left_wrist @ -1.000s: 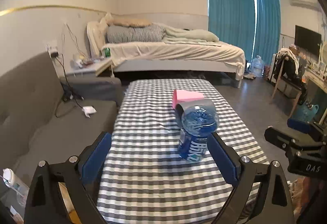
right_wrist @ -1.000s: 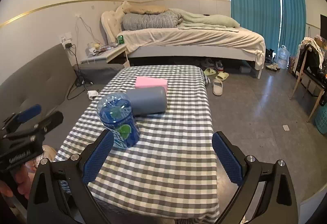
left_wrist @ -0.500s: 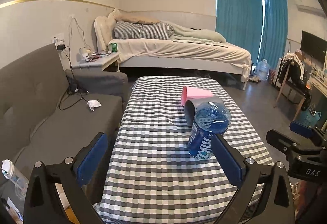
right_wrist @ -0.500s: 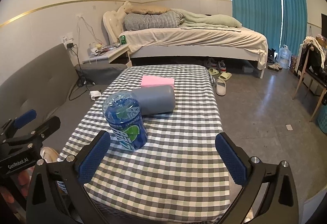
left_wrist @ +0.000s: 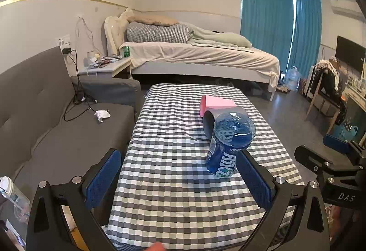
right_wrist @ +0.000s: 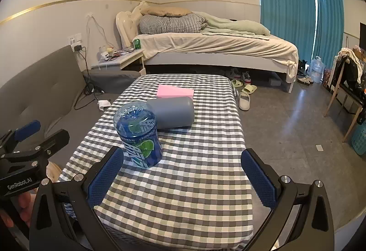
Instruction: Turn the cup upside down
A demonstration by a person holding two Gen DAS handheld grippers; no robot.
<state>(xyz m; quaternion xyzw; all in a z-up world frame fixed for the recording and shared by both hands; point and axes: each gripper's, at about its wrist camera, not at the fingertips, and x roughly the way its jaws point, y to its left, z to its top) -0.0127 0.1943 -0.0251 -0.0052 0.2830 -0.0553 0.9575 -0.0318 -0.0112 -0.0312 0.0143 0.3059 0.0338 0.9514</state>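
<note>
A grey cup (right_wrist: 175, 111) lies on its side on the checked table (right_wrist: 194, 182), its mouth toward the left; in the left wrist view (left_wrist: 209, 121) it is mostly hidden behind a blue bottle (left_wrist: 228, 148). The blue bottle (right_wrist: 139, 134) stands just in front of the cup. My left gripper (left_wrist: 180, 178) is open and empty above the table's near end, its right finger close to the bottle. My right gripper (right_wrist: 183, 178) is open and empty over the near edge, short of the cup.
A pink pad (right_wrist: 175, 91) lies behind the cup. A grey sofa (left_wrist: 45, 127) runs along the table's left side. A bed (right_wrist: 217, 49) stands behind the table. Slippers (right_wrist: 244, 97) and a chair (right_wrist: 347, 93) are on the floor at right.
Both grippers have pulled back and risen slightly, so the table, bottle and cup look a little farther away. Cup and bottle have not moved. Both stay open.
</note>
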